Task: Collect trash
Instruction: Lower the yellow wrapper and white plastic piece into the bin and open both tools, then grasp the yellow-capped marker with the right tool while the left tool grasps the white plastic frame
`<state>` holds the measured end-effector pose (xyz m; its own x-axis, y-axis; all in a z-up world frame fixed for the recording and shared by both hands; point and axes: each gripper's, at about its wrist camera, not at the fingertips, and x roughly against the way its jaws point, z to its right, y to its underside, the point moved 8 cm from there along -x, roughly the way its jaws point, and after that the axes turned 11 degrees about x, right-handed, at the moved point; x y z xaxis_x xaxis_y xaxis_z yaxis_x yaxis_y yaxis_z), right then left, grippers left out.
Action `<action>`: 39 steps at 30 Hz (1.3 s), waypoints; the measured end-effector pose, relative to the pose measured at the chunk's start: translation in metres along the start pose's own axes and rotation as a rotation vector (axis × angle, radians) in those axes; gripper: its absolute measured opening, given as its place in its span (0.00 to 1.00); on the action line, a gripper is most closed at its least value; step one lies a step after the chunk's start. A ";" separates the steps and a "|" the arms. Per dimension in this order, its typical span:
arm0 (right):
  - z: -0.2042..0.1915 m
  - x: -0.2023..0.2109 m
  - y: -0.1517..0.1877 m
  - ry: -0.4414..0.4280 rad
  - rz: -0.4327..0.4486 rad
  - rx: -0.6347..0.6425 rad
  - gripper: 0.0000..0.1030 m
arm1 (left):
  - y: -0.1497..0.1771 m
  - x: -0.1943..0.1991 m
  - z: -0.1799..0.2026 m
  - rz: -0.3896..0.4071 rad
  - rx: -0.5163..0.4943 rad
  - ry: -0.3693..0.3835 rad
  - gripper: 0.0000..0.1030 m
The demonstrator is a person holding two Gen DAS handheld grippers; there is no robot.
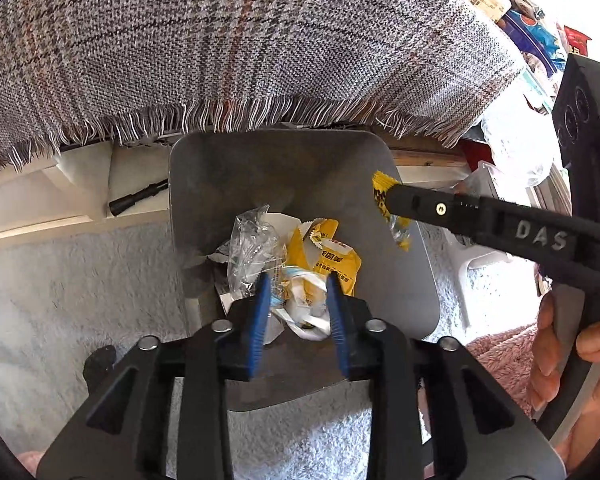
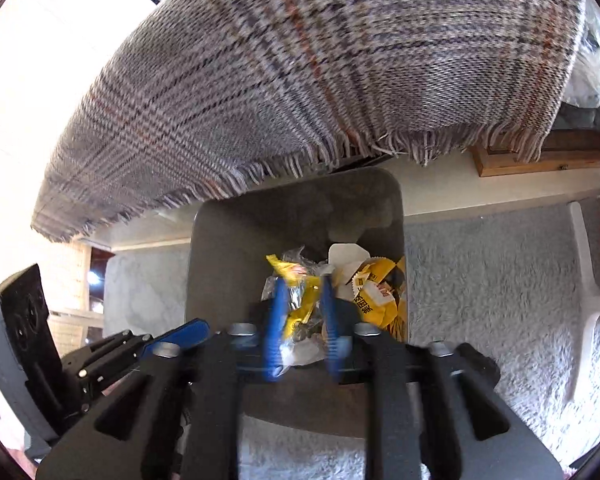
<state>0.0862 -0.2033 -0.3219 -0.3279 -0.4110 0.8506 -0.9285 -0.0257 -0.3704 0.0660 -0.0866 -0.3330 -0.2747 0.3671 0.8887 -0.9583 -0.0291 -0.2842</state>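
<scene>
Trash (image 1: 324, 256) fills bin (image 1: 404, 280); "DAS"-marked right gripper (image 1: 388, 200) fingers spread, left gripper (image 1: 300, 304) likewise.

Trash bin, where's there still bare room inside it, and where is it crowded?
Inside the grey bin, the far half under the plaid cloth's fringe is bare. The near half is crowded with yellow wrappers and clear plastic. The pale carpet left of the bin is also bare.

Floor: pale shaggy carpet (image 1: 80, 300). Standing on it: grey bin (image 1: 412, 280), part-filled with wrappers (image 1: 328, 256); plaid-draped furniture behind.
</scene>
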 end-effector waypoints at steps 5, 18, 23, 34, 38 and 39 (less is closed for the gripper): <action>0.004 0.004 -0.001 0.009 0.014 -0.015 0.49 | 0.001 0.001 0.000 0.008 -0.012 -0.014 0.38; 0.029 0.028 -0.009 0.155 0.085 -0.016 0.97 | -0.007 0.023 -0.011 0.089 -0.018 -0.061 0.91; 0.013 0.029 -0.011 0.209 0.084 0.128 0.97 | -0.015 0.038 -0.012 0.129 -0.027 -0.068 0.92; 0.033 0.142 -0.058 0.195 0.291 -0.002 0.97 | -0.050 0.117 -0.026 0.211 0.058 -0.062 0.92; 0.040 0.175 -0.088 0.220 0.321 0.008 0.97 | -0.086 0.153 -0.035 0.250 0.083 -0.088 0.92; 0.041 0.178 -0.094 0.218 0.323 0.006 0.97 | -0.096 0.161 -0.036 0.267 0.084 -0.102 0.92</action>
<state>0.1227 -0.3118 -0.1510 -0.6331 -0.1952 0.7490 -0.7706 0.0674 -0.6338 0.1171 0.0089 -0.1754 -0.5204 0.2406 0.8194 -0.8531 -0.1902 -0.4859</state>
